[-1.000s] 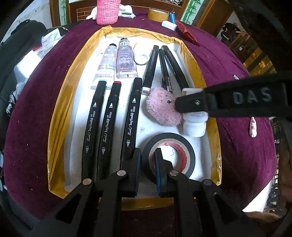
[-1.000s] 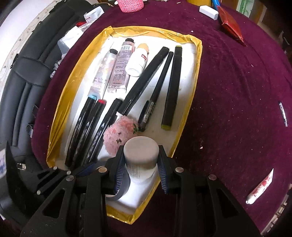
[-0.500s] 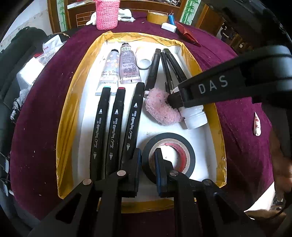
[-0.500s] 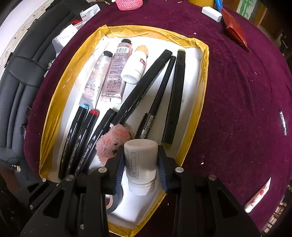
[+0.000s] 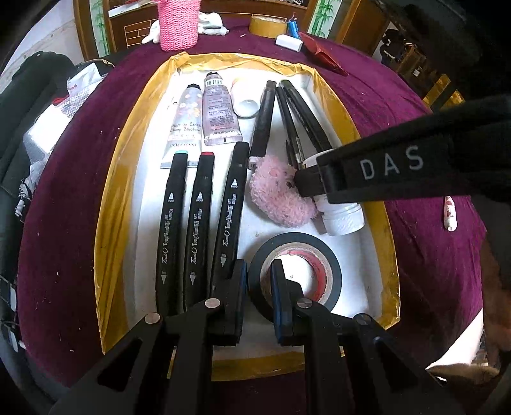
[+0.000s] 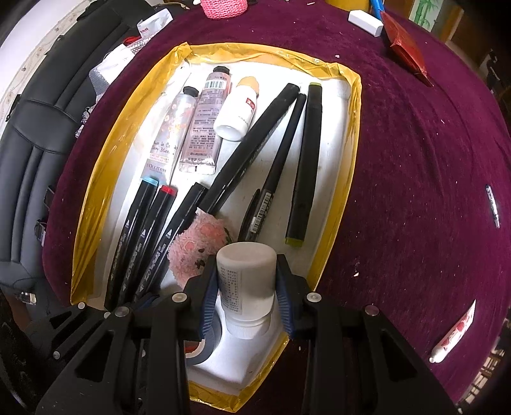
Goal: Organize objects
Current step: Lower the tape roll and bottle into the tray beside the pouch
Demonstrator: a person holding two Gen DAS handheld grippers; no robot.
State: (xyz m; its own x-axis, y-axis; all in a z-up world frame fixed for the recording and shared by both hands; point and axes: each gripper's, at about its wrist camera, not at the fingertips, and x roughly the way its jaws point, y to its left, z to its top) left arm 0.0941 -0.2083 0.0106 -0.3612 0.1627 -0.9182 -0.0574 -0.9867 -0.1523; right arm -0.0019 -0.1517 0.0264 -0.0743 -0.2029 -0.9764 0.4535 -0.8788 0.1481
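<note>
A white tray with a gold-taped rim point(image 5: 126, 153) point(image 6: 354, 105) lies on a purple cloth. It holds three black markers point(image 5: 199, 223), more dark pens point(image 6: 305, 153), two cream tubes point(image 5: 220, 111), a small white bottle point(image 6: 238, 111), a pink fluffy pad point(image 5: 278, 191) and a black tape roll point(image 5: 295, 274). My left gripper point(image 5: 258, 287) is shut on the near wall of the tape roll. My right gripper point(image 6: 244, 290) is shut on a white bottle point(image 6: 246, 274) point(image 5: 341, 217), cap toward me, low over the tray's near right corner.
On the cloth beyond the tray are a pink knitted cup point(image 5: 179, 25), a roll of brown tape point(image 5: 268, 24), a white eraser point(image 5: 289, 41) and a red packet point(image 6: 405, 44). A small white tube point(image 6: 453, 332) lies right of the tray. A black bag point(image 6: 41, 134) sits left.
The right gripper has carried the white bottle slightly further in over the tray's near right corner, beside the pink pad. The left gripper stays on the tape roll.
</note>
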